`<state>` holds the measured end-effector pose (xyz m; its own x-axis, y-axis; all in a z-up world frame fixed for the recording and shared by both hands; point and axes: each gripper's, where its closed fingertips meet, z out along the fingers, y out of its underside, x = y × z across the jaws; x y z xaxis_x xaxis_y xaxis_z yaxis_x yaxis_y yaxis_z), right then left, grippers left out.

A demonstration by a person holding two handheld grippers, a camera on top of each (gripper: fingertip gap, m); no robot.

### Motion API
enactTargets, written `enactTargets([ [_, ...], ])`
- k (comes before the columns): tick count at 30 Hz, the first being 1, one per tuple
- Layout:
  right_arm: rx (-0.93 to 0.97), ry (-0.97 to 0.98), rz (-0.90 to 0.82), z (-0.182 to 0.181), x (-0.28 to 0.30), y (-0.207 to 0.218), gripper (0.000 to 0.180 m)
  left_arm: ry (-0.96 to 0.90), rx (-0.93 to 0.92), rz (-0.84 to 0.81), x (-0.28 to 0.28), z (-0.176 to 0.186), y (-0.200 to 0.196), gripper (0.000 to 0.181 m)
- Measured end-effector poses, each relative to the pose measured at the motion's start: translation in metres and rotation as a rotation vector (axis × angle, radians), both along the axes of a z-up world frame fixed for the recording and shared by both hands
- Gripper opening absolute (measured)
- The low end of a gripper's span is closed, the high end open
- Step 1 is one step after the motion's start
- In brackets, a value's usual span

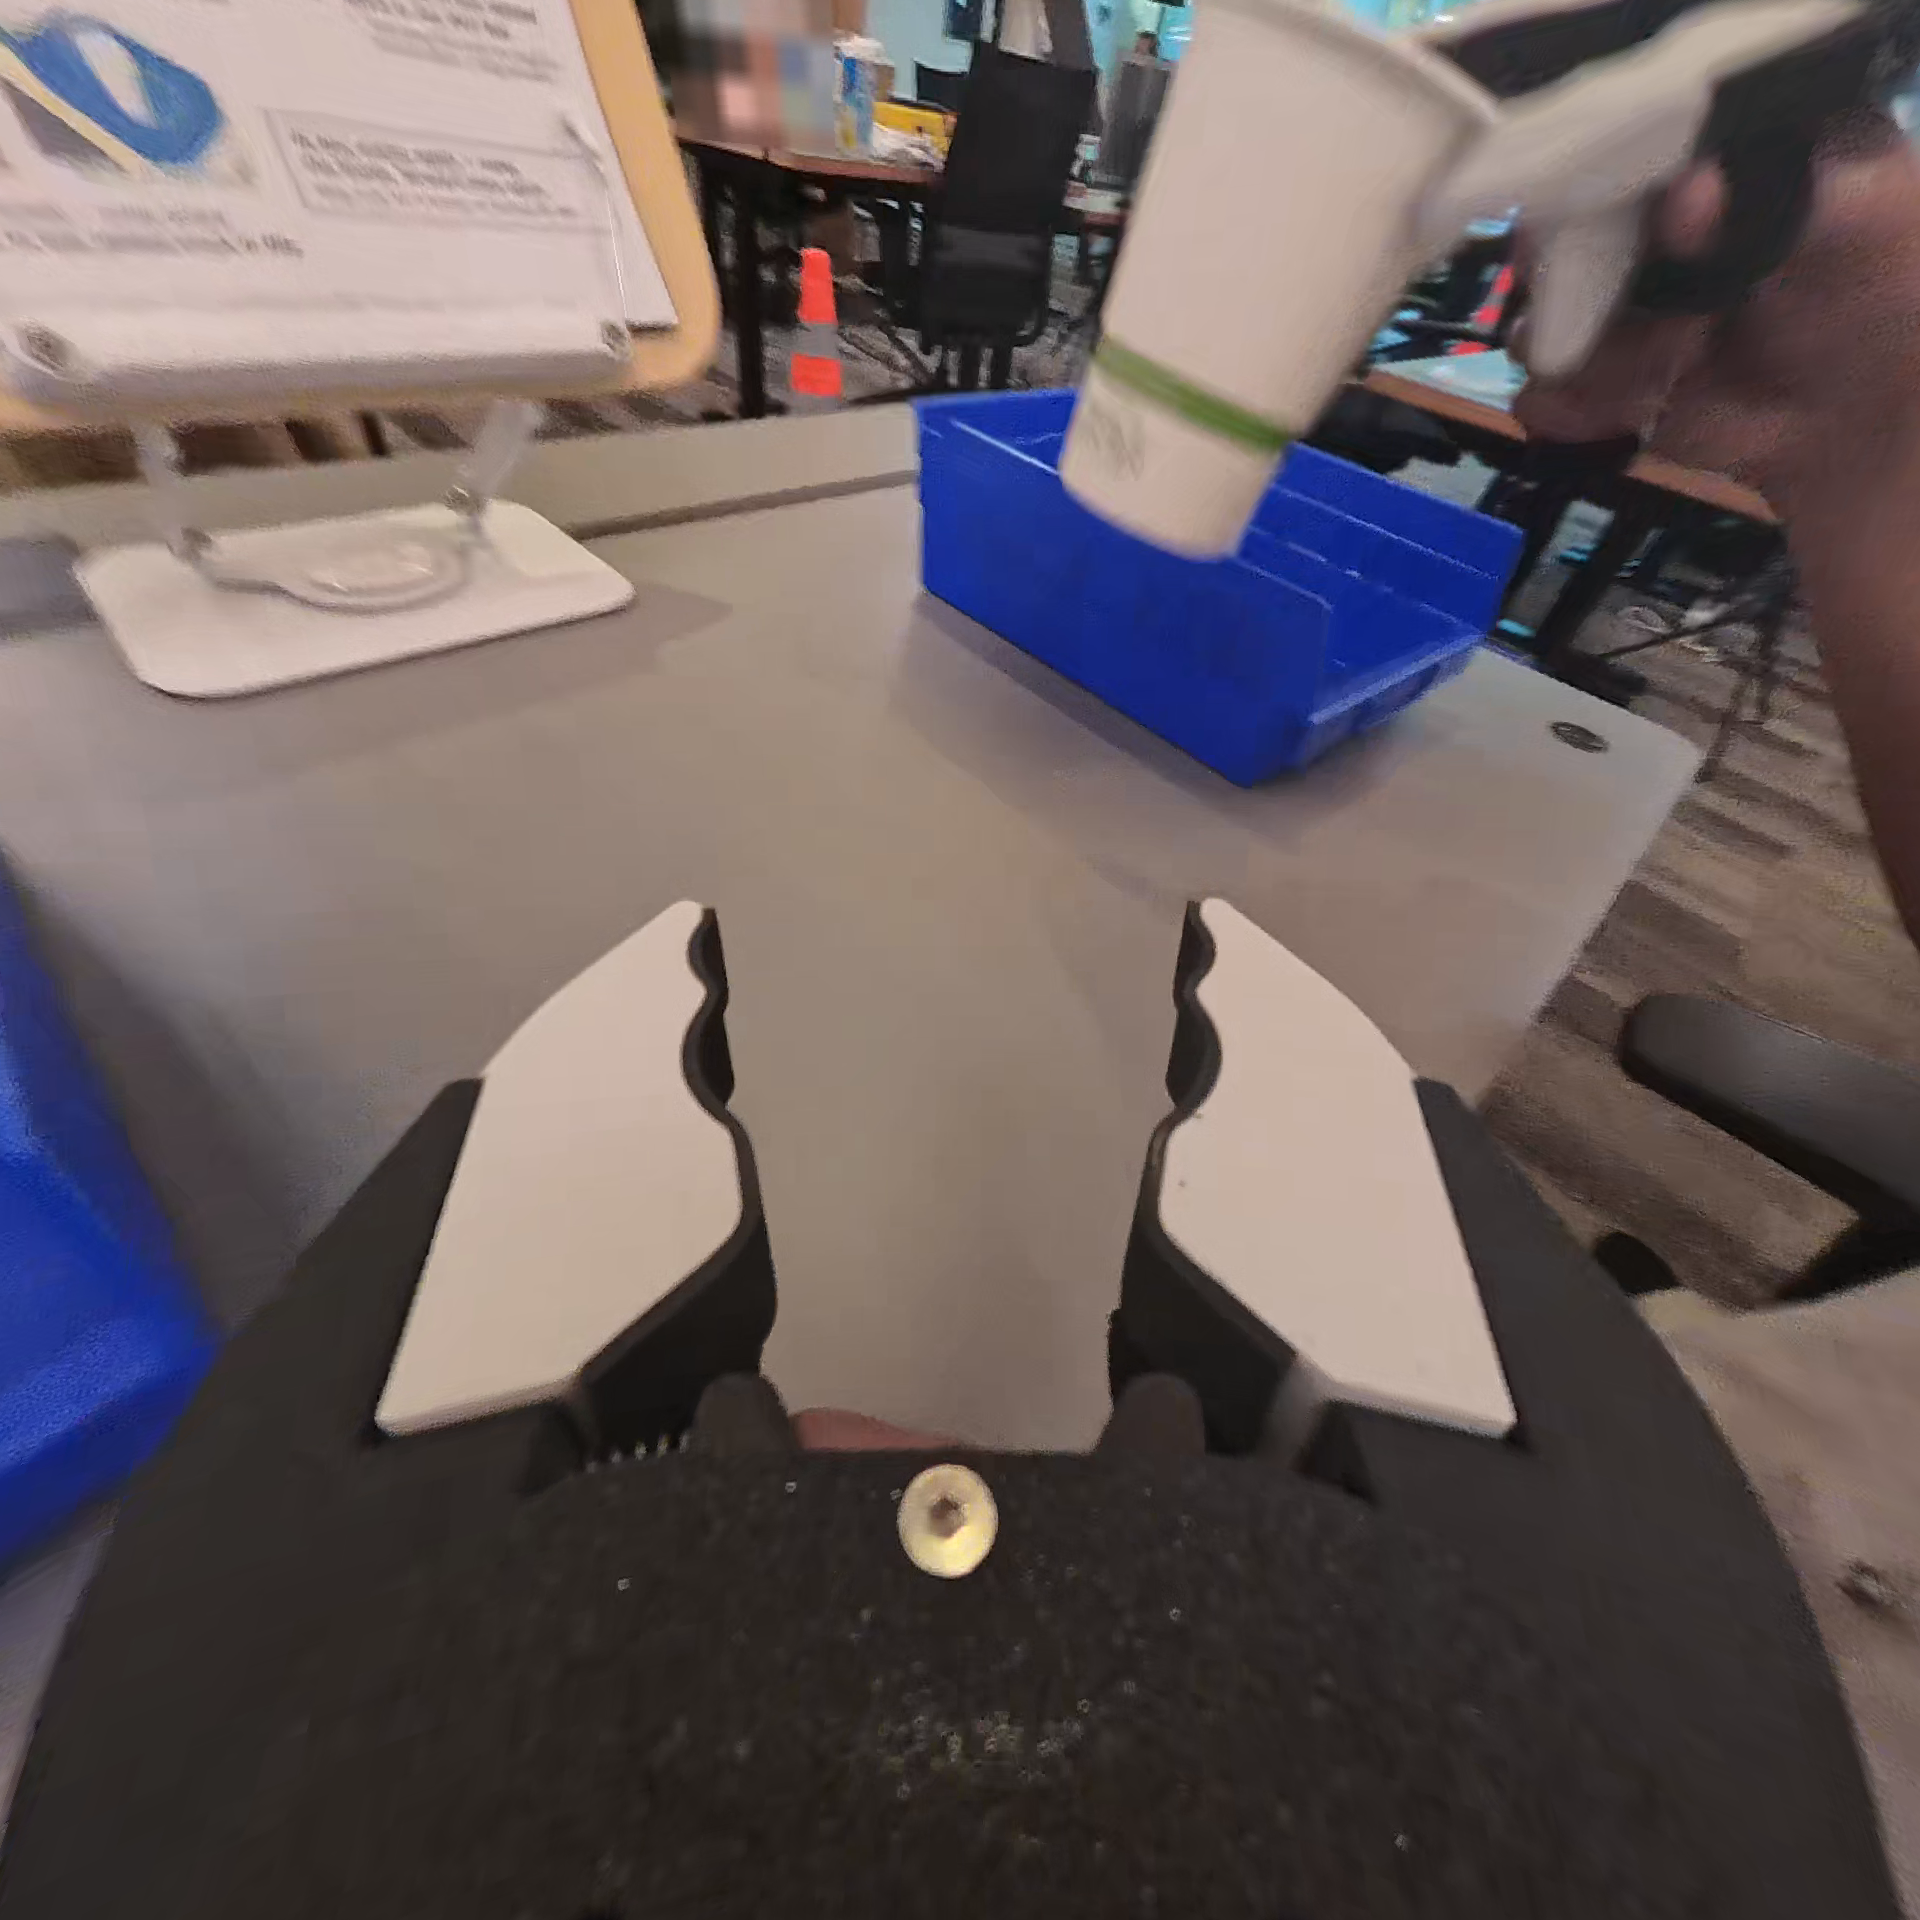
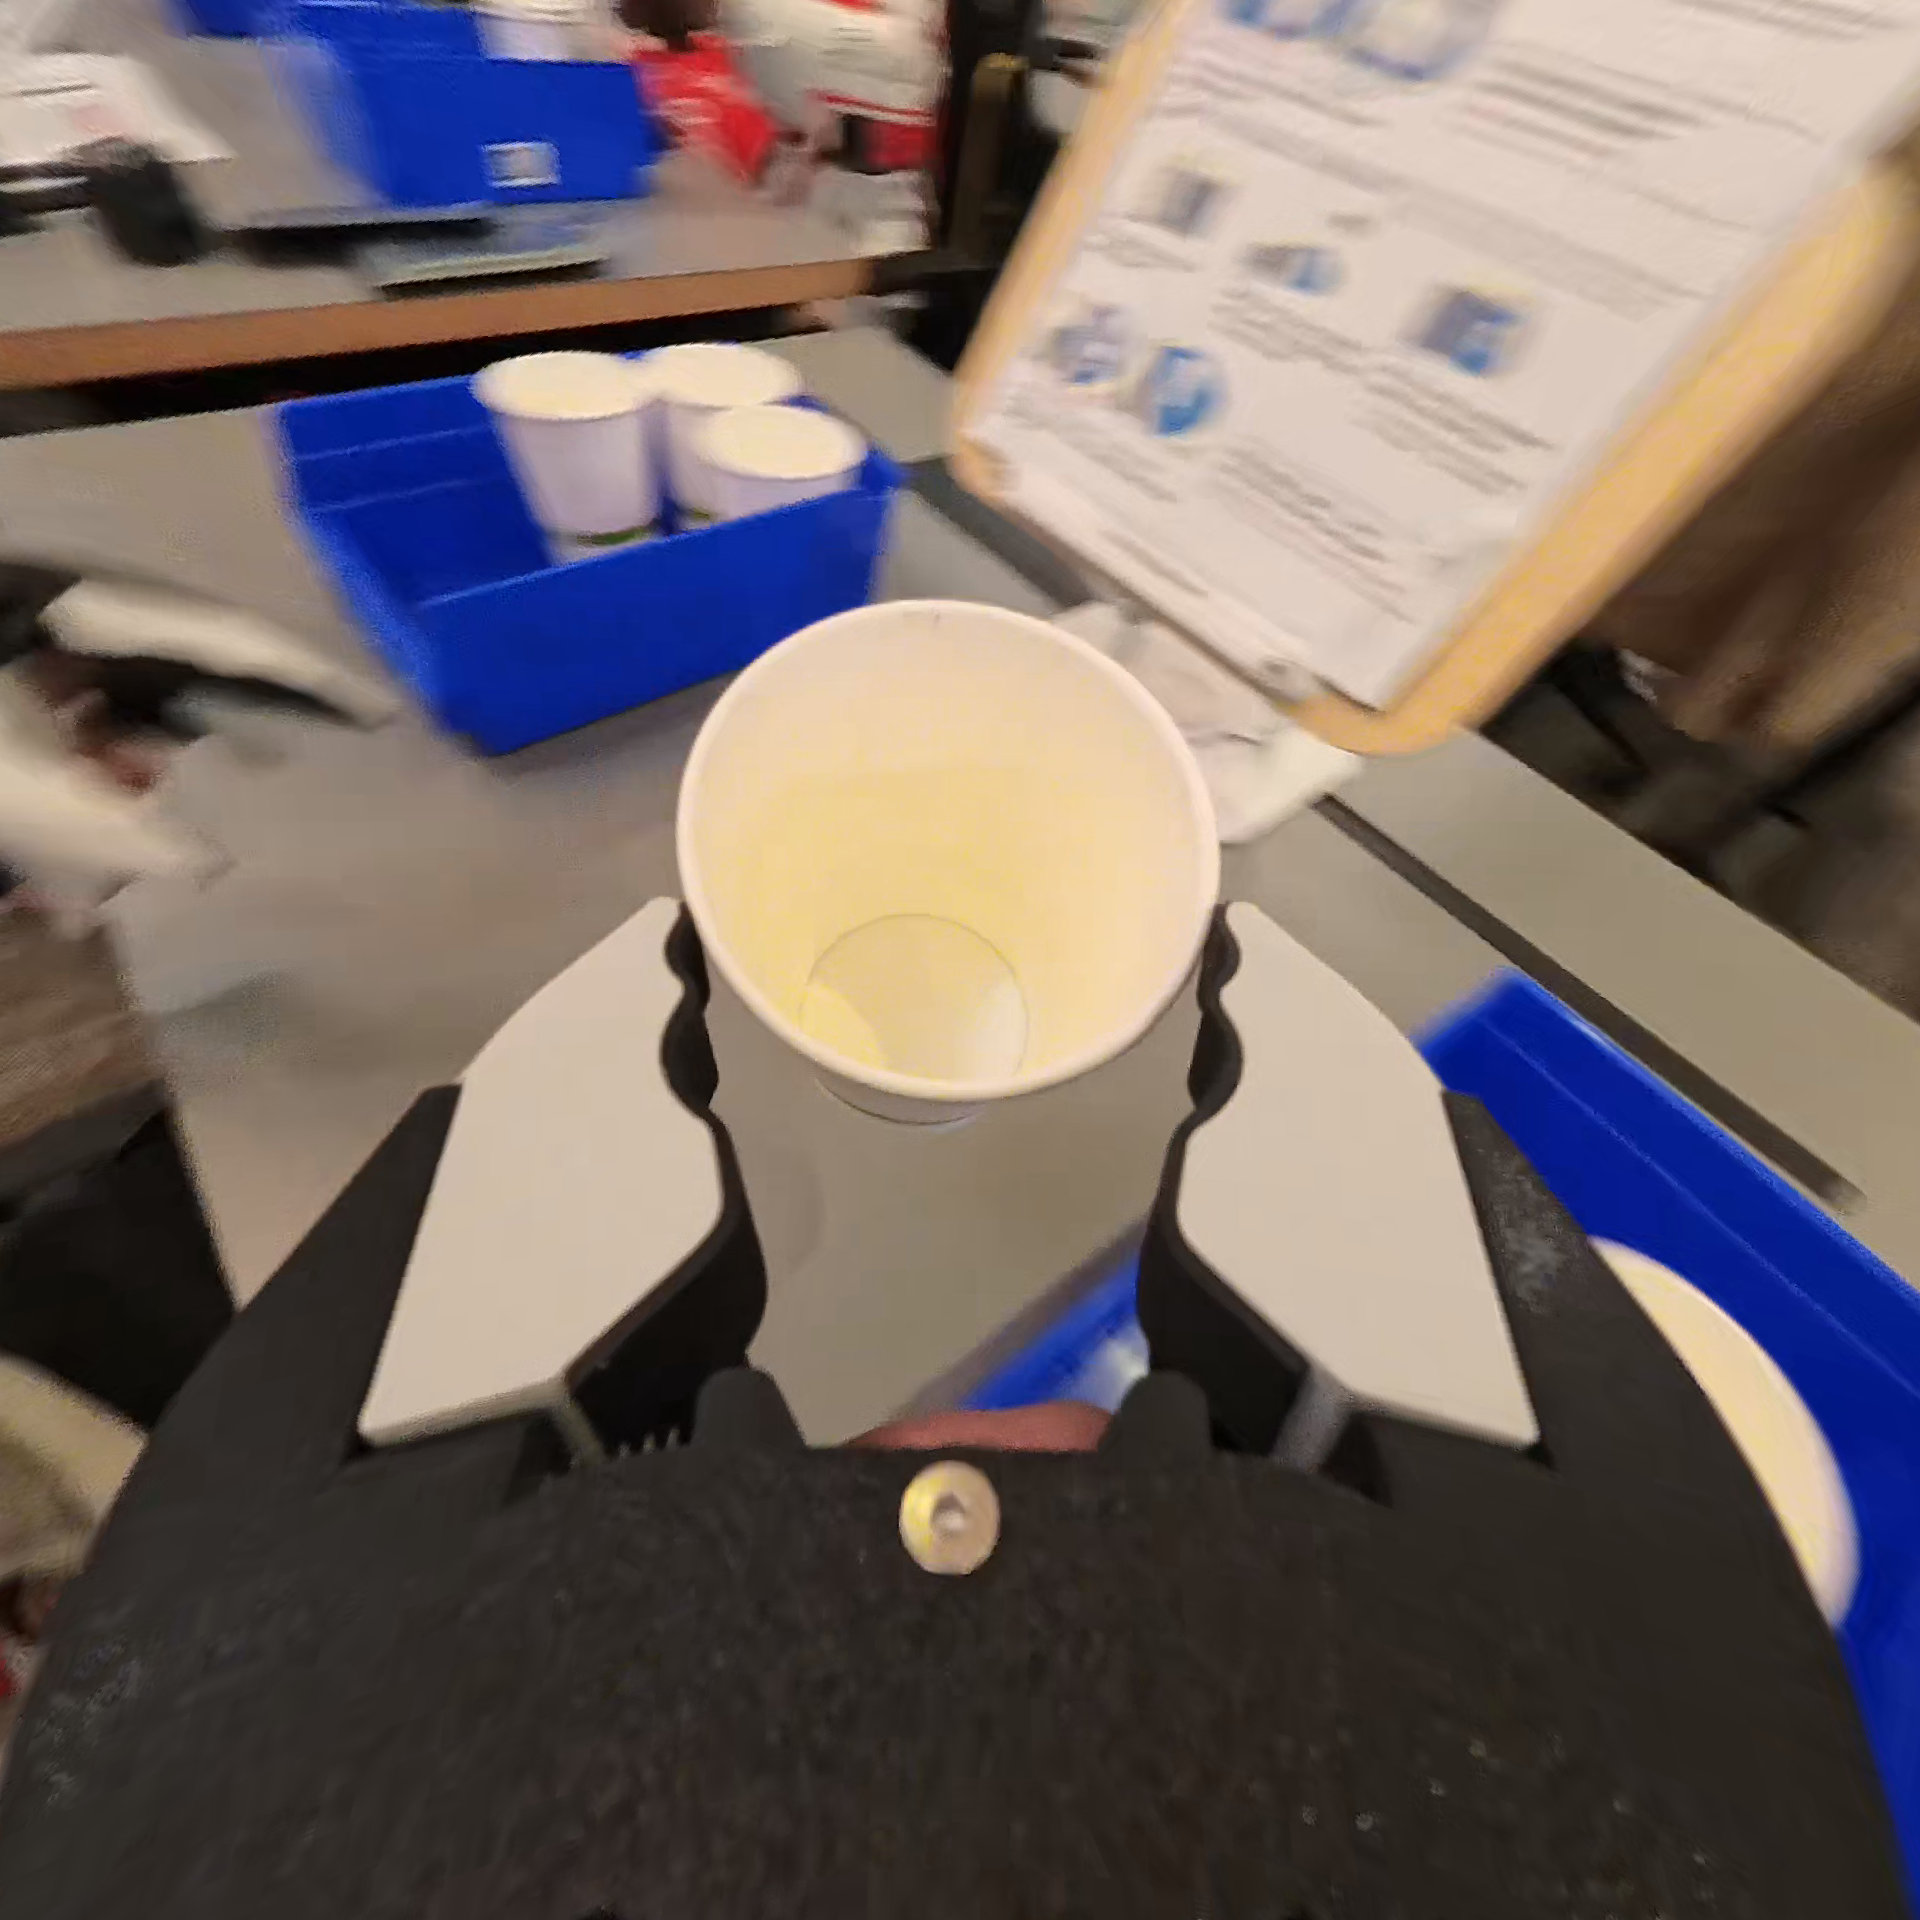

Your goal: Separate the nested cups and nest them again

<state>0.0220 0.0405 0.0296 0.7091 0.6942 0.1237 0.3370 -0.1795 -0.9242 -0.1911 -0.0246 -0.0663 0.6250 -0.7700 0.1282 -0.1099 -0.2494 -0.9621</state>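
aloft, paper cup [image 2: 945, 862] pinched at its rim in right claw [image 2: 951, 920], axis tilted, base downward; left claw [image 1: 948, 920] agape, empty.

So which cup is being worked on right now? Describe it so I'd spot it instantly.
Start at the grey table and the blue bin with three white cups standing in it. Nearer the camera, one white paper cup hangs in the air, gripped at its sides by the right gripper, unlike the binned ones.
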Motion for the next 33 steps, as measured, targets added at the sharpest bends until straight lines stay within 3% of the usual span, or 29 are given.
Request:
enactTargets([
  [3,-0.011,0.051,-0.264,0.029,0.067,0.021,0.090,-0.043,-0.103,-0.179,0.024,-0.016,-0.036,0.082],
  [9,-0.016,-0.038,-0.599,0.044,0.164,0.052,0.090,-0.089,-0.121,-0.243,0.041,-0.009,-0.048,0.082],
  [18,-0.172,-0.051,-0.684,-0.028,0.195,0.083,0.091,-0.010,-0.091,-0.219,0.038,-0.018,-0.051,0.083],
  [26,-0.243,-0.091,-0.683,-0.062,0.198,0.082,0.092,0.008,-0.114,-0.225,0.039,-0.026,-0.050,0.083],
  [33,-0.290,-0.130,-0.652,-0.084,0.195,0.077,0.094,-0.007,-0.146,-0.326,0.051,-0.029,-0.067,0.083],
])
